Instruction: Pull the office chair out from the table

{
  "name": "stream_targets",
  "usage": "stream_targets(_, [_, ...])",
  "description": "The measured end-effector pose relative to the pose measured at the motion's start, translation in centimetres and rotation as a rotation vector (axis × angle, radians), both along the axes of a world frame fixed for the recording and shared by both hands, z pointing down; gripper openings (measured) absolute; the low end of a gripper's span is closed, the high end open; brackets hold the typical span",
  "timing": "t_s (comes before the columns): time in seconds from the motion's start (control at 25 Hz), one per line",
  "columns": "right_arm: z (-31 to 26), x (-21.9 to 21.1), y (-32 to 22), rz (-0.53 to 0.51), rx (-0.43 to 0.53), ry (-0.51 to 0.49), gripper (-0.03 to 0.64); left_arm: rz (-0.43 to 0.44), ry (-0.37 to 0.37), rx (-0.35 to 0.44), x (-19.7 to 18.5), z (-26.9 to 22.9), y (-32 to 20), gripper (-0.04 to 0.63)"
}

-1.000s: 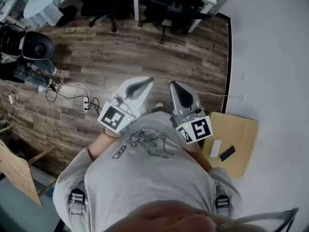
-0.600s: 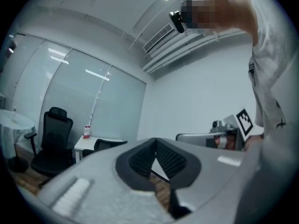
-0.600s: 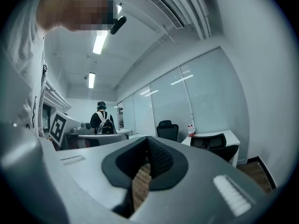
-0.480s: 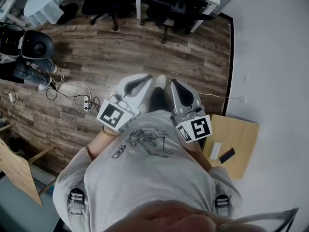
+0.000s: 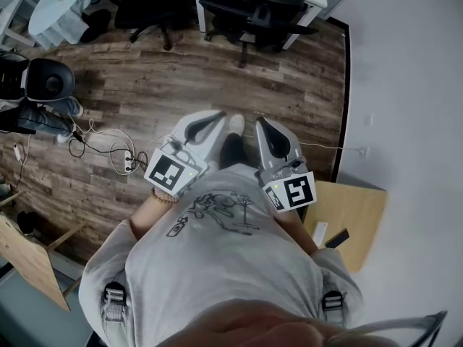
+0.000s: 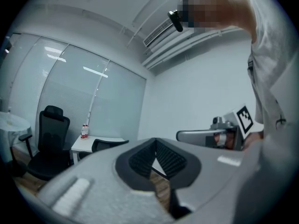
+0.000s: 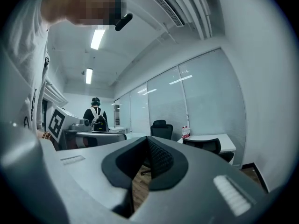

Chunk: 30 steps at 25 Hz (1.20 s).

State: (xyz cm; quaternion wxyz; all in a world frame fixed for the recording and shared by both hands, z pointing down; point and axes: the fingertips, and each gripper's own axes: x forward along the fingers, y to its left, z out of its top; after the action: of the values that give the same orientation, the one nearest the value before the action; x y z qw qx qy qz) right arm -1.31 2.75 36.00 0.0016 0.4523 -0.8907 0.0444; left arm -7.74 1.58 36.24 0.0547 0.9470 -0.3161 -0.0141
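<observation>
I'm holding left gripper [image 5: 217, 123] and right gripper [image 5: 262, 129] closed, empty, because the office chair [image 5: 257, 13] is sitting well ahead.

Dark wood-plank floor [image 5: 217, 78] runs up to a plain white wall [image 5: 412, 85] on the right, a dark skirting strip [image 5: 346, 85] between them; a round pale table [image 5: 61, 6] stands at the floor's top left corner; a light wooden tabletop [image 5: 358, 215] sits just beside the wall; frosted glass panels [image 7: 205, 101] line the far side; strip lights [image 7: 97, 38] glow on the ceiling, which also carries a slatted air vent [image 7: 170, 6].
</observation>
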Motion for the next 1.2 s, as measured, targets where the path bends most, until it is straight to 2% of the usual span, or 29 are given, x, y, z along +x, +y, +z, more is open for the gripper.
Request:
stream_targets(0.24, [1.2,2.6,-5.5,0.0,-0.013,0.017,0.006,-0.029,-0.006,-0.003,1.6,0.6,-6.1,0.003])
stream_targets(0.88, [1.9,8.7,-20.3,-0.025,-0.039,0.077,0.008,-0.061,-0.098,0.04,6.6,0.9,-21.0,0.003])
stream_targets(1.2, [3.7,11.6,-26.9,-0.033,-0.064,0.155,0.008,-0.084,-0.222,0.054,8.4,3.2,-28.0,0.005])
